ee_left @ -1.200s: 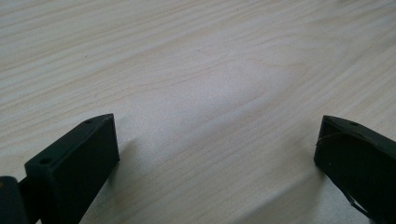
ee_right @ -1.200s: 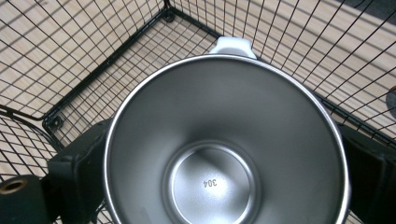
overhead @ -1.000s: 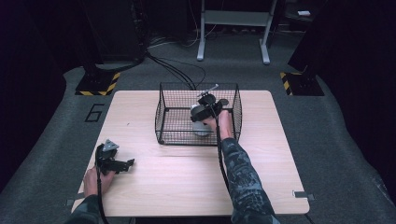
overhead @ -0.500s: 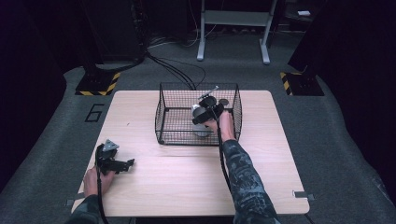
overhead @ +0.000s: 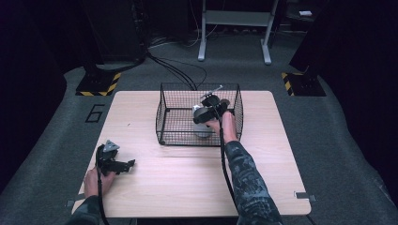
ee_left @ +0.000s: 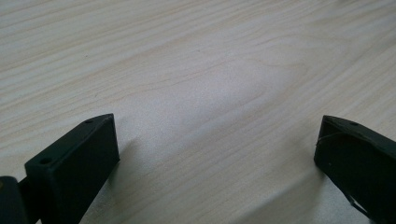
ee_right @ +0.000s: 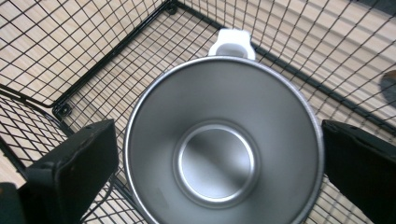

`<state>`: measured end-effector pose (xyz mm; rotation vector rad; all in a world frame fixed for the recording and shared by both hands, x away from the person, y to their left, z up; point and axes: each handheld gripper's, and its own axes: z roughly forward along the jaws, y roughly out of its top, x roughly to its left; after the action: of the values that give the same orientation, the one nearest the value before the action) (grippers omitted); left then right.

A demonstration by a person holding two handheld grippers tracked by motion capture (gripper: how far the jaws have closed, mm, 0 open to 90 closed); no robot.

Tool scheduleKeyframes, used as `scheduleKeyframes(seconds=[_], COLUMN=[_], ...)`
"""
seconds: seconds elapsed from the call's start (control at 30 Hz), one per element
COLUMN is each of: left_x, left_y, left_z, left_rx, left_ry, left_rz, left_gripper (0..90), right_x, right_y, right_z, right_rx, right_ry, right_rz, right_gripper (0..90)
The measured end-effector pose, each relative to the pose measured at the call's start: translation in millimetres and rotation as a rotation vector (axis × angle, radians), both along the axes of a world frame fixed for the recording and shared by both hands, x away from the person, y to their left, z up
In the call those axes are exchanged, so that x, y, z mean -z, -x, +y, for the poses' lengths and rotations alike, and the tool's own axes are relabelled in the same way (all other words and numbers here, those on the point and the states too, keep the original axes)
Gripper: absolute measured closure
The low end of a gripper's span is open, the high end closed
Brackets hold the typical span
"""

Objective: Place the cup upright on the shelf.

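1. Cup (ee_right: 223,149), steel, with a white handle (ee_right: 232,41), stands upright, mouth up, inside the black wire basket (overhead: 164,117) near its front wall. The right gripper view looks straight down into it, so its axis runs along the jaws' line of sight.
2. Right gripper (overhead: 210,108) hangs above the cup; its jaws are apart, one at each side of the rim, clamped on nothing. Contact with the rim is not clear.
3. Handle points away from the camera, between the two jaws, off their closing line.
4. Right hand (overhead: 226,125) is far nearer; any grasp here falls to it, likely by closing across the rim or body.
5. Left gripper (overhead: 123,165) rests low on the table (overhead: 187,183) near the front left corner, well apart from the basket, jaws wide apart over bare wood.
6. Surface: pale wood-grain tabletop, basket toward the far middle.
7. Room: dark, grey carpet floor, cables (overhead: 178,72) and stand legs beyond the table, hazard-striped bases at both sides.
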<state>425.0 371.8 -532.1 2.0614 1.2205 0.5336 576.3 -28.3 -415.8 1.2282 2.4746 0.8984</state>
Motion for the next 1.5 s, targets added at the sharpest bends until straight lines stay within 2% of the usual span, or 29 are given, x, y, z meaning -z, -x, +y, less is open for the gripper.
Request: scheduleKeyframes(seconds=[0.1, 0.13, 0.33, 0.5, 0.73, 0.83, 0.87, 0.9, 1.0, 1.03, 1.13, 1.27, 1.37, 1.47, 1.5], left_x=[0.0, 0.0, 0.0, 0.0, 0.0, 0.0, 0.0, 0.0, 0.0, 0.0, 0.0, 0.0, 0.0, 0.0, 0.0], left_y=[0.1, 0.0, 0.0, 0.0, 0.0, -0.1, 0.0, 0.0, 0.0, 0.0, 0.0, 0.0, 0.0, 0.0, 0.0], left_z=[-0.1, 0.0, 0.0, 0.0, 0.0, 0.0, -0.1, 0.0, 0.0, -0.1, -0.1, -0.1, 0.0, 0.0, 0.0], left_rx=[-0.002, 0.0, 0.0, 0.0, 0.0, 0.0, -0.002, 0.0, 0.0, 0.0, 0.0, 0.0, 0.0, 0.0, 0.0], left_ry=[0.0, 0.0, 0.0, 0.0, 0.0, 0.0, 0.001, 0.0, 0.0, 0.001, 0.001, 0.001, 0.0, 0.0, 0.0], left_rz=[0.0, 0.0, 0.0, 0.0, 0.0, 0.0, -0.001, 0.0, 0.0, 0.0, 0.0, 0.0, 0.0, 0.0, 0.0], left_gripper=[0.0, 0.0, 0.0, 0.0, 0.0, 0.0, 0.0, 0.0, 0.0, 0.0, 0.0, 0.0, 0.0, 0.0, 0.0], right_x=[-4.6, -9.7, -24.0, -36.5, -51.8, -57.2, -60.5, -60.5, -63.2, -63.2, -62.5, -56.1, -51.9, -40.9, -40.9], right_y=[3.1, 6.3, 16.6, 29.6, 55.8, 67.1, 76.2, 76.2, 93.3, 93.3, 106.4, 125.9, 132.9, 148.1, 148.1], right_z=[-0.4, -2.1, -8.2, -15.2, -27.2, -34.0, -38.4, -38.4, -48.4, -48.4, -56.6, -70.2, -76.0, -87.3, -87.3], right_rx=[0.0, -0.013, -0.017, -0.015, -0.033, -0.053, -0.053, -0.053, -0.062, -0.062, -0.062, -0.067, -0.068, -0.047, -0.047], right_ry=[-0.009, -0.008, -0.014, -0.031, -0.047, -0.051, -0.055, -0.055, -0.062, -0.062, -0.061, -0.053, -0.047, -0.051, -0.051], right_rz=[-0.009, -0.029, -0.068, -0.084, -0.119, -0.148, -0.161, -0.161, -0.184, -0.184, -0.192, -0.212, -0.216, -0.217, -0.217], right_gripper=[0.0, 0.0, 0.0, 0.0, 0.0, 0.0, 0.0, 0.0, 0.0, 0.0, 0.0, 0.0, 0.0, 0.0, 0.0])
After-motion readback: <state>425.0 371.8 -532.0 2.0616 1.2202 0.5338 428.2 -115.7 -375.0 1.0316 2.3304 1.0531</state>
